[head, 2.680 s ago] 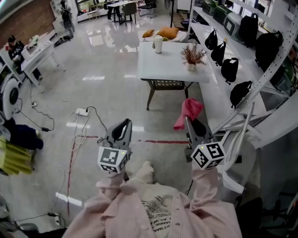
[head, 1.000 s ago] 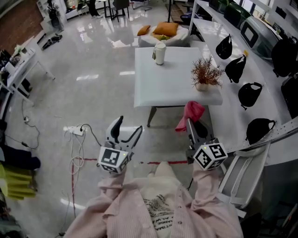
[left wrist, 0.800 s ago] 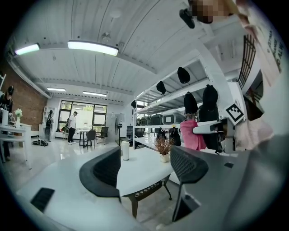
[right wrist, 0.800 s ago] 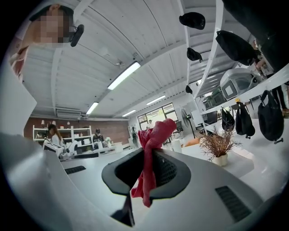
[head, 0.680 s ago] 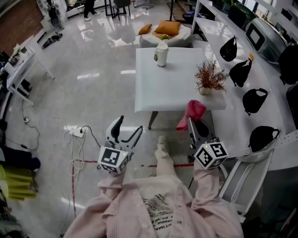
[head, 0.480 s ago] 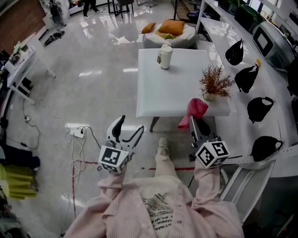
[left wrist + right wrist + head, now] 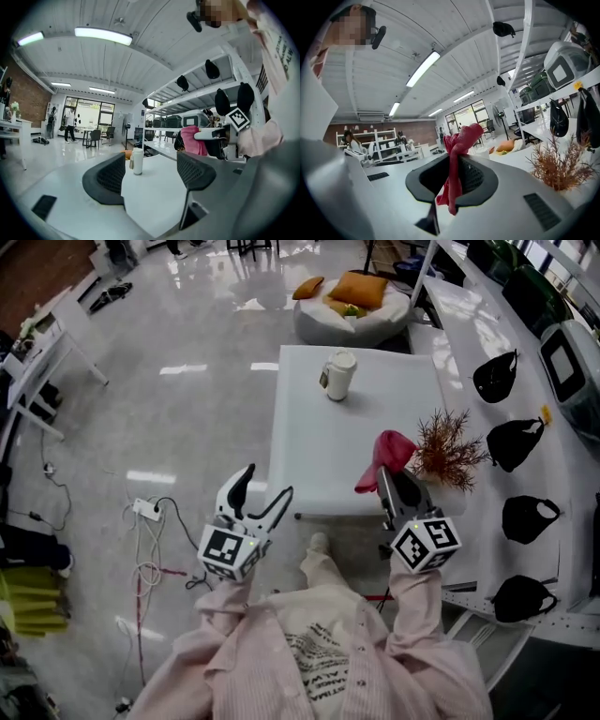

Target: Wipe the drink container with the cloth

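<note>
1. head view: the step in hand reads as the approach. both grippers are at the near edge of the white surface, and no wiping has begun.
2. right gripper: jaws closed on the pink cloth. the right gripper view shows it pinched mid-length, with a bunch above the jaws and a tail hanging below.
3. left gripper: jaws wide apart with nothing between them. the left gripper view only frames the distant container in the gap.
4. drink container: upright on the far middle of the surface, well apart from both grippers and untouched.
5. dried plant: on the right side of the surface, just right of the cloth.
6. next move, my read: reach the left gripper to the far side and close its jaws on the container body to steady it. then bring the cloth against the container's side.
7. risks: the right gripper's path runs near the plant. the container is tall and could tip if the cloth pushes it before the left jaws hold it.
</note>
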{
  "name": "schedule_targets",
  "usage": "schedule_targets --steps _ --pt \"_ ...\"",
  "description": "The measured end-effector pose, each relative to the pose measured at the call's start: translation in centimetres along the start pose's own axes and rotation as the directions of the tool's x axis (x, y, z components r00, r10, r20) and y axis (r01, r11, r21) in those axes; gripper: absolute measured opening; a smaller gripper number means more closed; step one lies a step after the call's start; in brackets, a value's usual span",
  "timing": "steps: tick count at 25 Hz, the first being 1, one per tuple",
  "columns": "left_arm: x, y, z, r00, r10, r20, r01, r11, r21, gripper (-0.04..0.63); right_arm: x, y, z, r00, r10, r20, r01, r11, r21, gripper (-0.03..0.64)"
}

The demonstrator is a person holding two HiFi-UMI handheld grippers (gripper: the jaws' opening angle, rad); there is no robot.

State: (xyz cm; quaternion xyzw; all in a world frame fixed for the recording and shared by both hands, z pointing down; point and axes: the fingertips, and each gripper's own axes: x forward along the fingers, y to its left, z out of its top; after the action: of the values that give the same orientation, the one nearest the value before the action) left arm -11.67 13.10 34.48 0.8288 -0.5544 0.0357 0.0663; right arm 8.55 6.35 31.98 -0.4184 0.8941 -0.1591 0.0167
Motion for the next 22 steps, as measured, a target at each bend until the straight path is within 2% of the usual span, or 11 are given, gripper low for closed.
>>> schedule_targets --steps 9,18,22 --pt "9.5 3.2 0.7 1.0 -0.006 -0.023 0.006 1.0 -0.005 0.319 8.0 -6.0 1.3 0.999 0.023 -0.033 -0.023 0.999 0.024 0.037" --pt "15.2 4.2 0.4 0.997 -0.012 -0.071 0.012 1.0 0.005 0.322 12.5 -10.1 2.3 0.998 0.031 -0.063 -0.029 0.999 0.043 0.037" --pt "17.7 4.8 0.1 0.995 -0.04 -0.089 0.041 0.999 0.009 0.327 14.4 -11.4 2.8 0.998 0.025 -0.057 -0.022 0.998 0.057 0.037"
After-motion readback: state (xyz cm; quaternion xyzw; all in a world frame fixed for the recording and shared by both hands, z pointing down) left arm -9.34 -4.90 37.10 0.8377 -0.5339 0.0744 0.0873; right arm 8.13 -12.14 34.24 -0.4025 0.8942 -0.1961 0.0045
